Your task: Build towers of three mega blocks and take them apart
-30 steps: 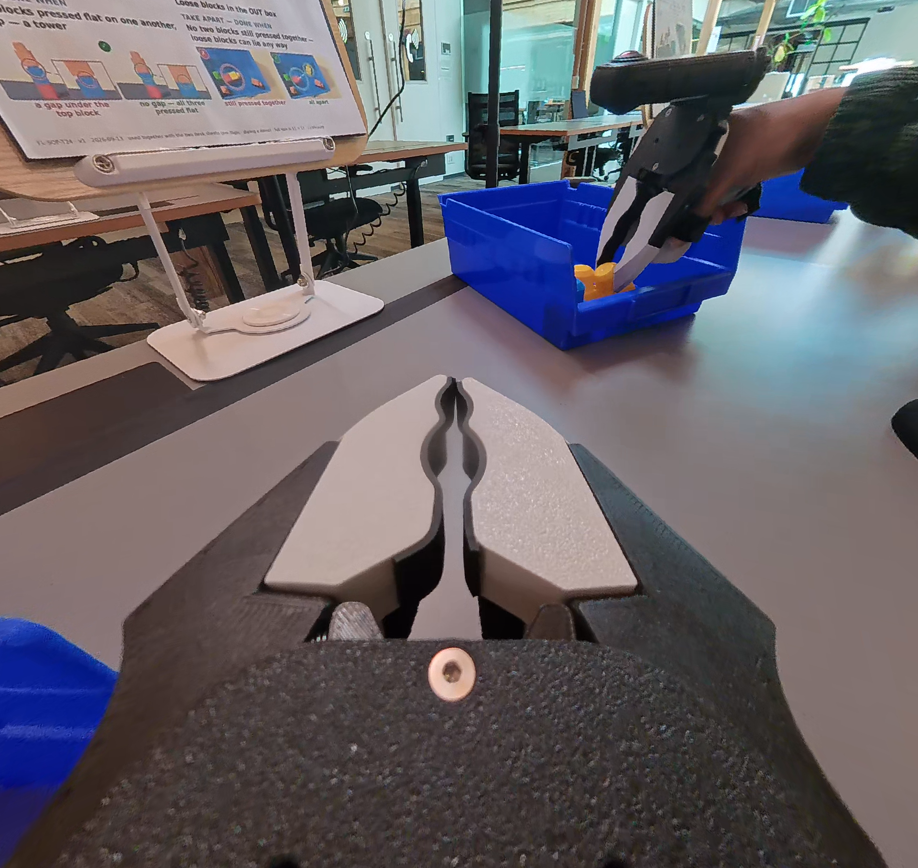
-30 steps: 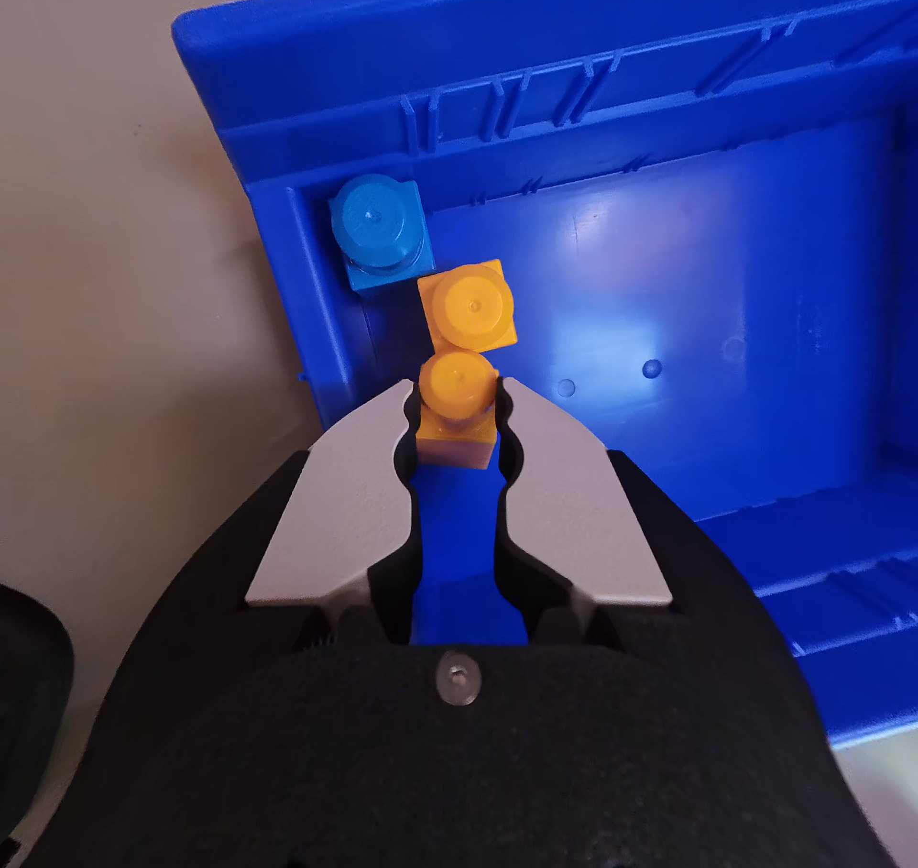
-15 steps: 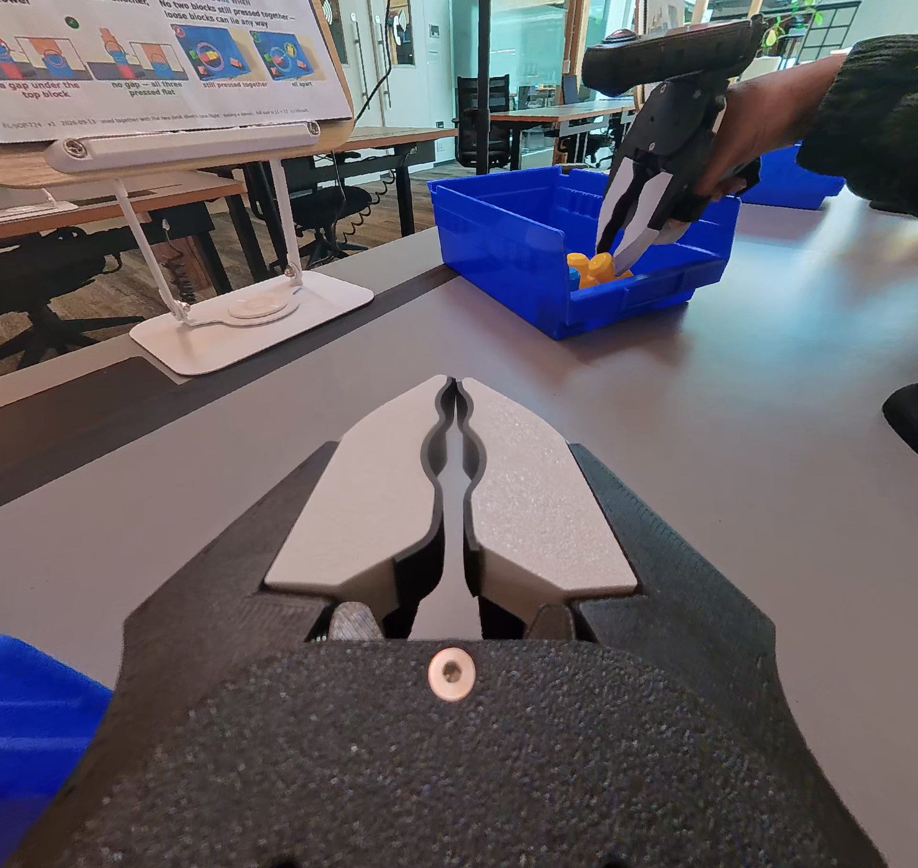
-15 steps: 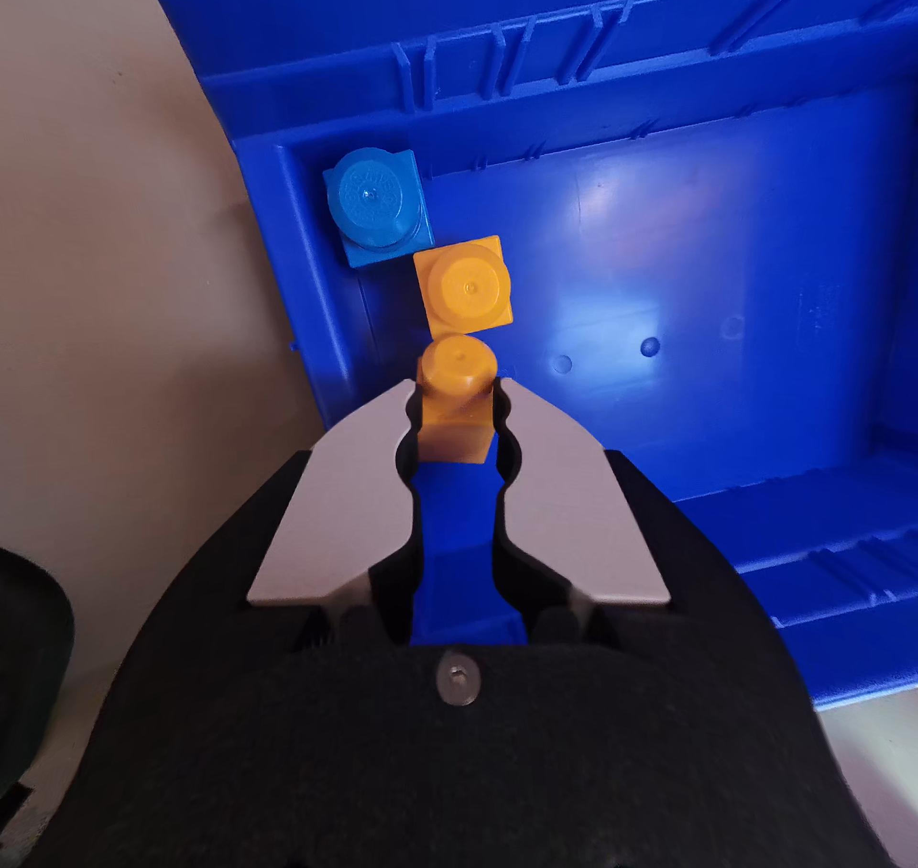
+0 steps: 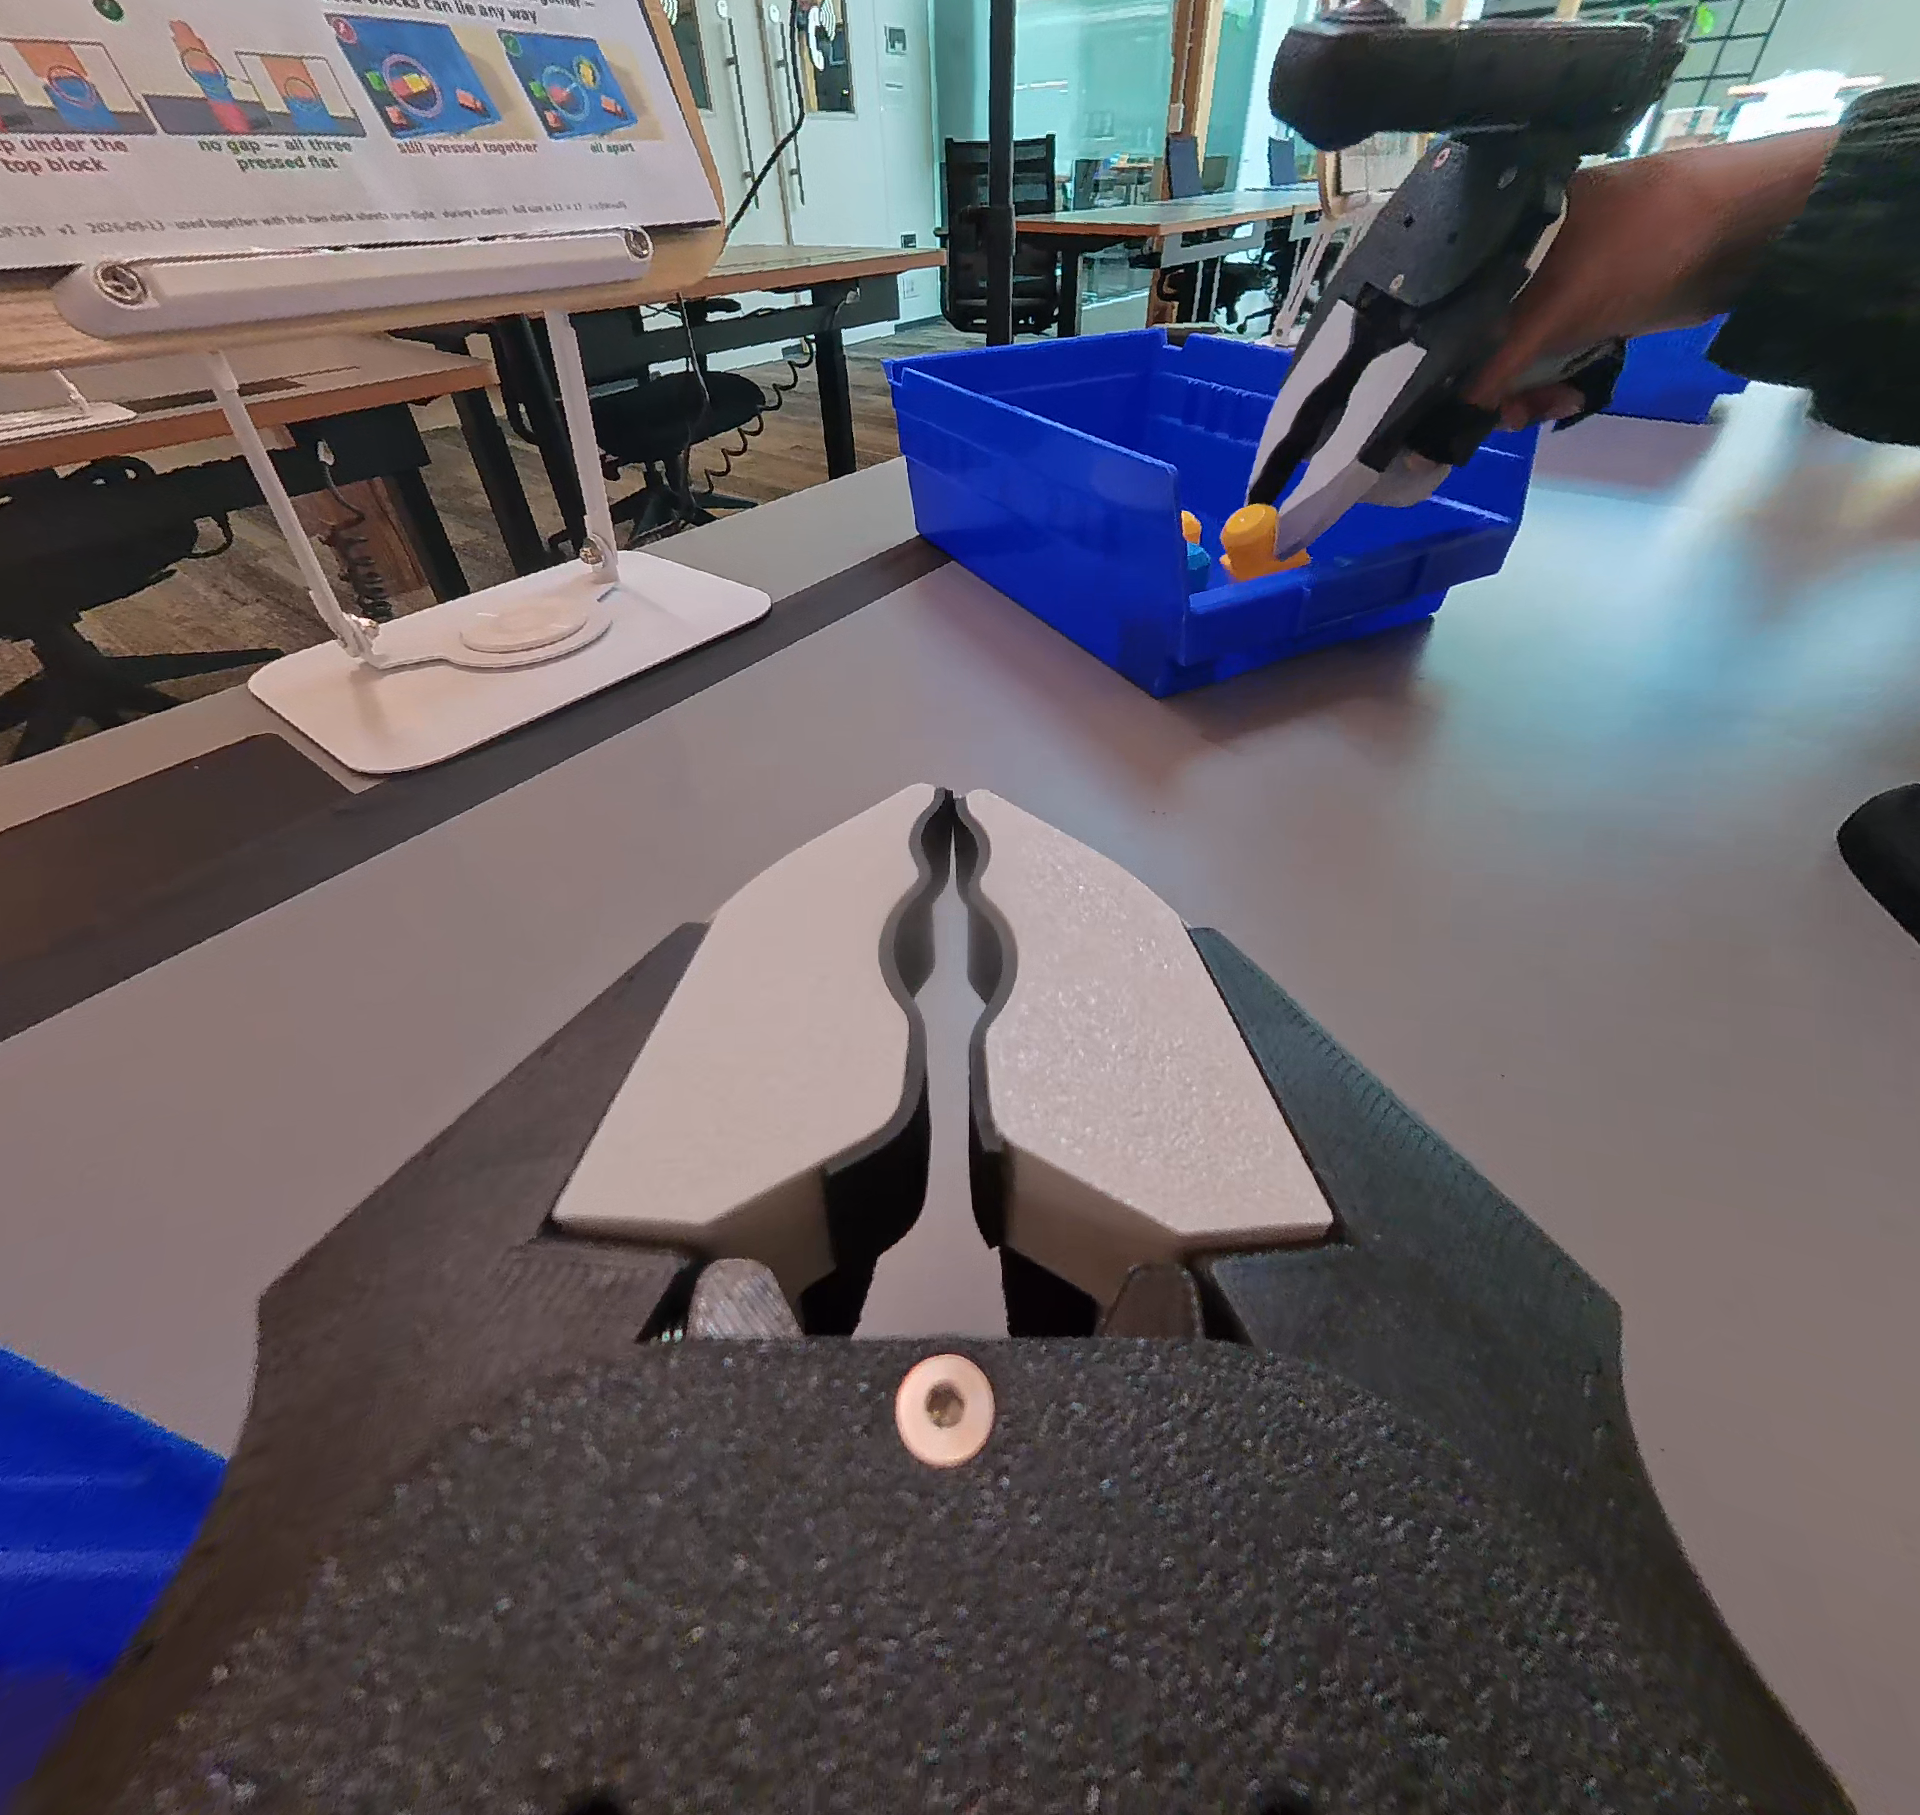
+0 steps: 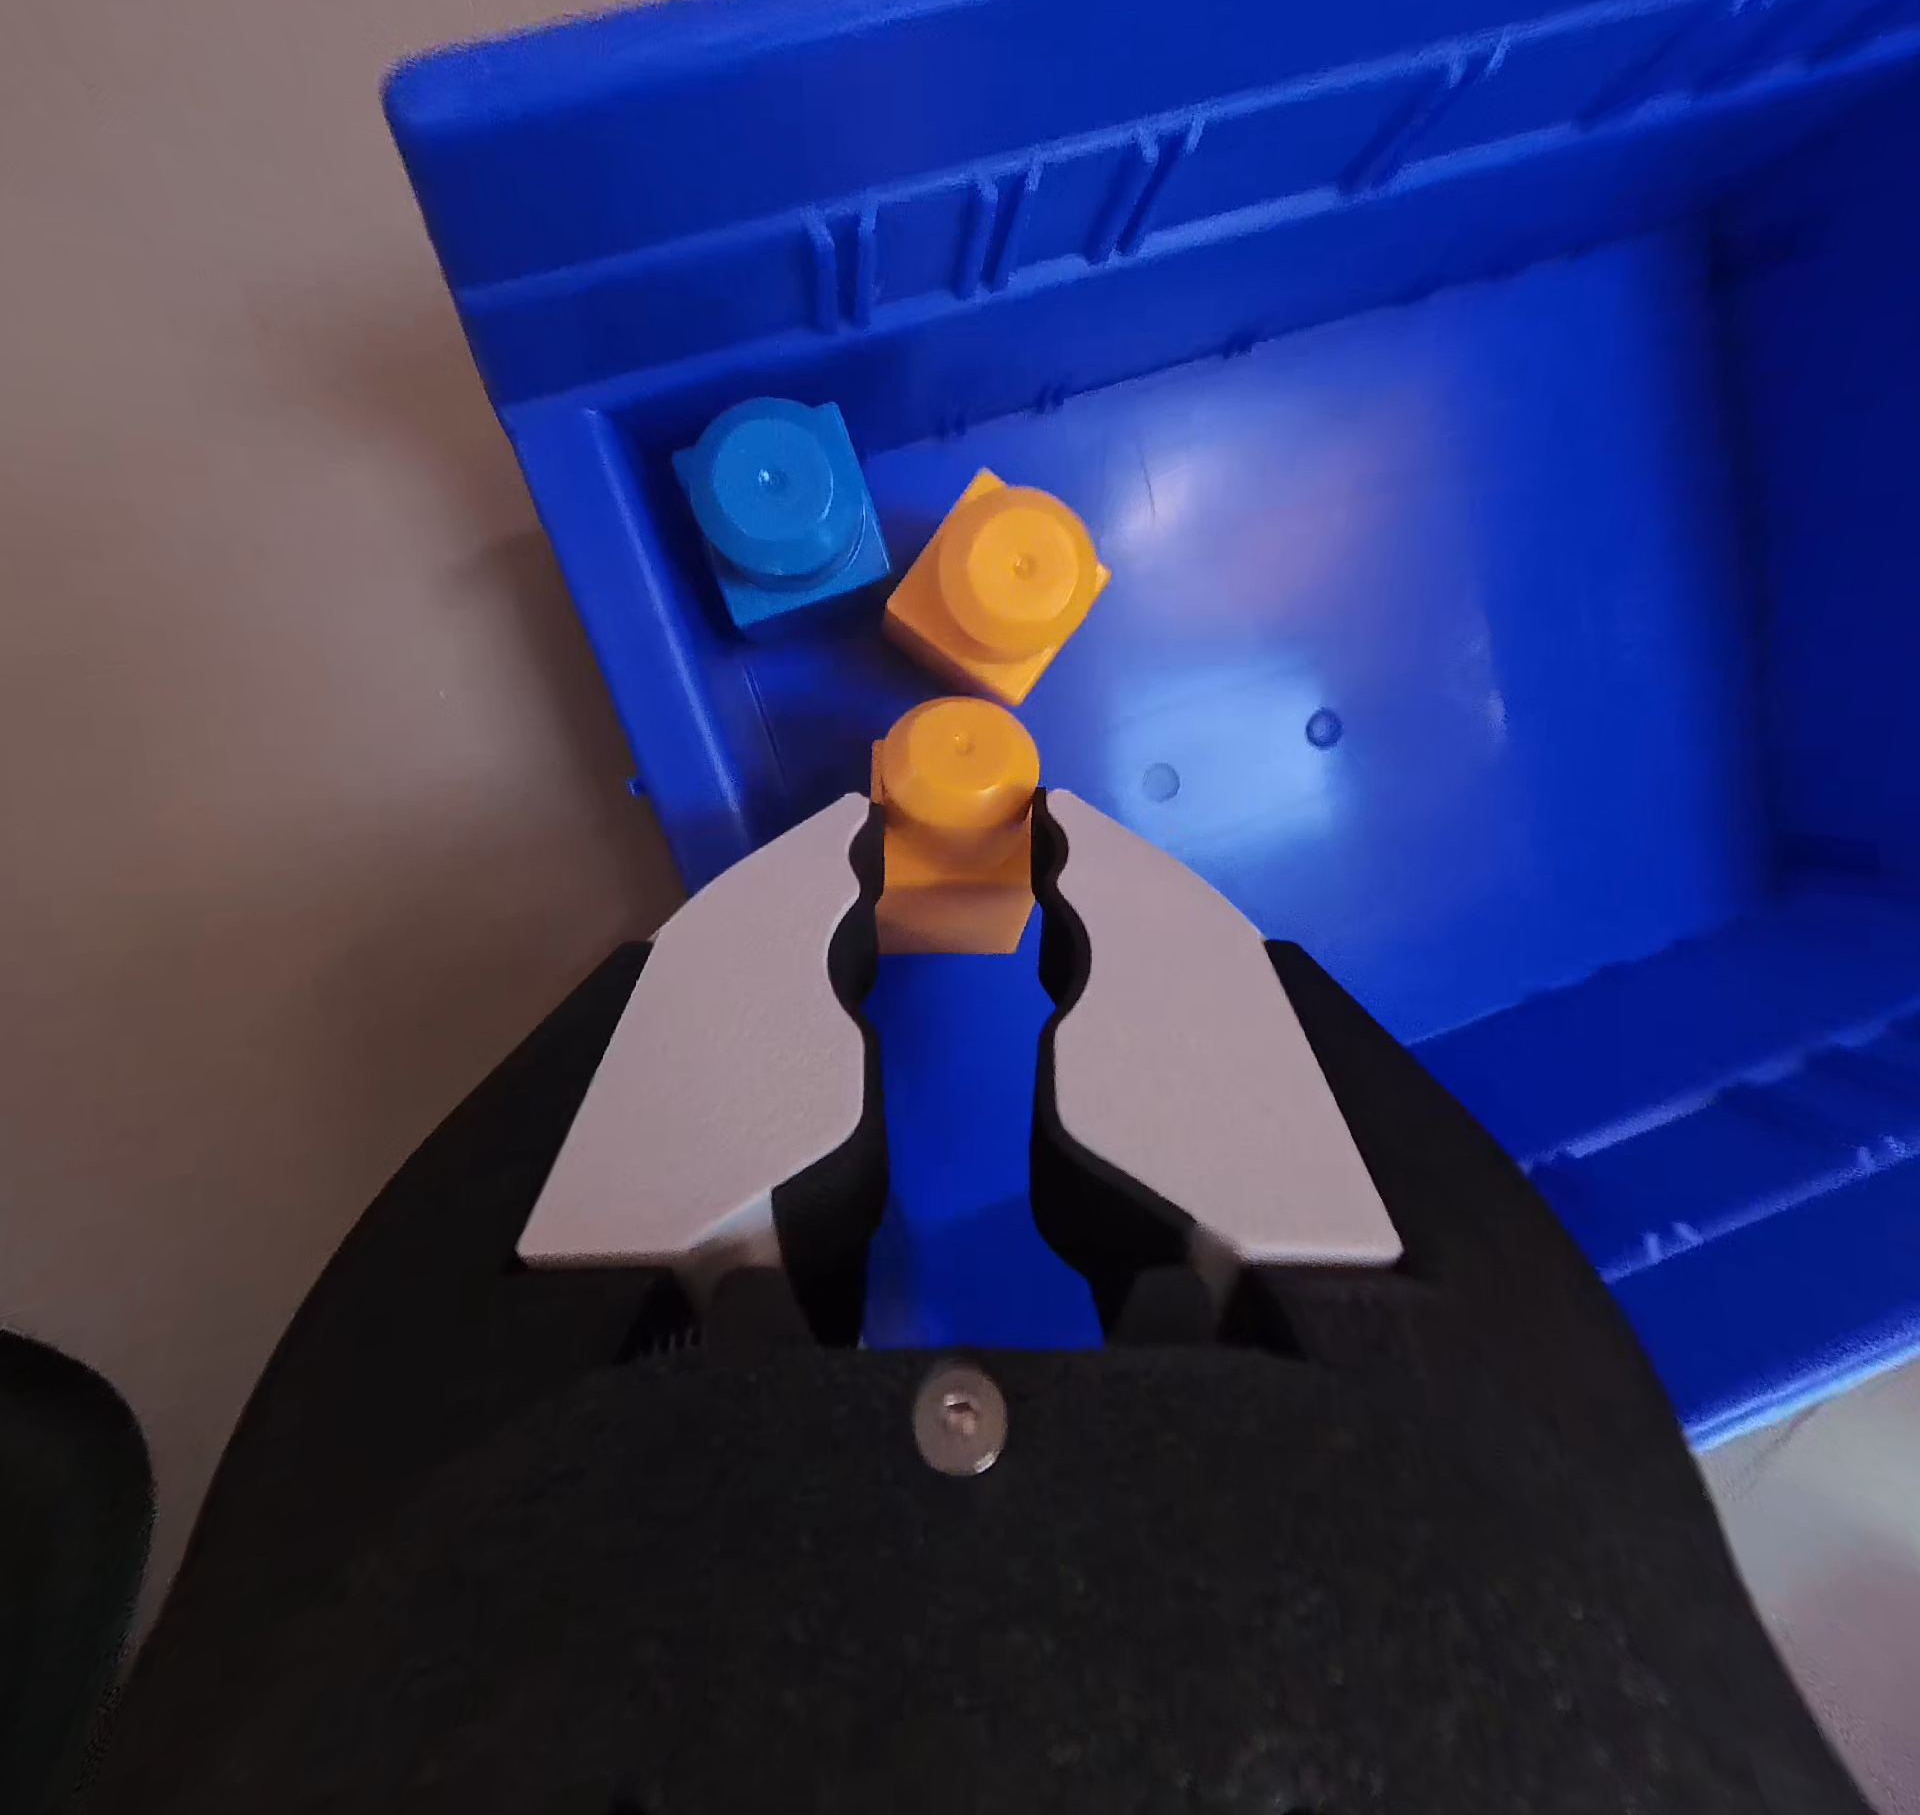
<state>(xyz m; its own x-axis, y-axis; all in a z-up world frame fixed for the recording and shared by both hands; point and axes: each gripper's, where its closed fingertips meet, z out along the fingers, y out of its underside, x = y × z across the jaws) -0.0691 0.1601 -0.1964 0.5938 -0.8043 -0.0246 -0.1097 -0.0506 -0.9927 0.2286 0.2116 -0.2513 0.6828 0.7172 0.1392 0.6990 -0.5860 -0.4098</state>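
- Right gripper (image 6: 956, 809) is clamped on an orange block (image 6: 954, 830) inside the blue bin (image 6: 1455, 570).
- Second orange block (image 6: 997, 586) at one o'clock; blue block (image 6: 779, 513) at eleven.
- Left gripper (image 5: 951, 809) pinched closed, holding nothing, over the table (image 5: 1455, 934).

Open office: grey table (image 5: 1558, 882), wooden desks (image 5: 1164, 212), black swivel chairs (image 5: 675, 415), wood-plank floor (image 5: 790, 435), glass partitions (image 5: 1091, 72), timber posts (image 5: 1195, 51), daylight.

The instruction sheet (image 5: 312, 51) and blue bin (image 6: 1351, 415) are cut off by frame edges.
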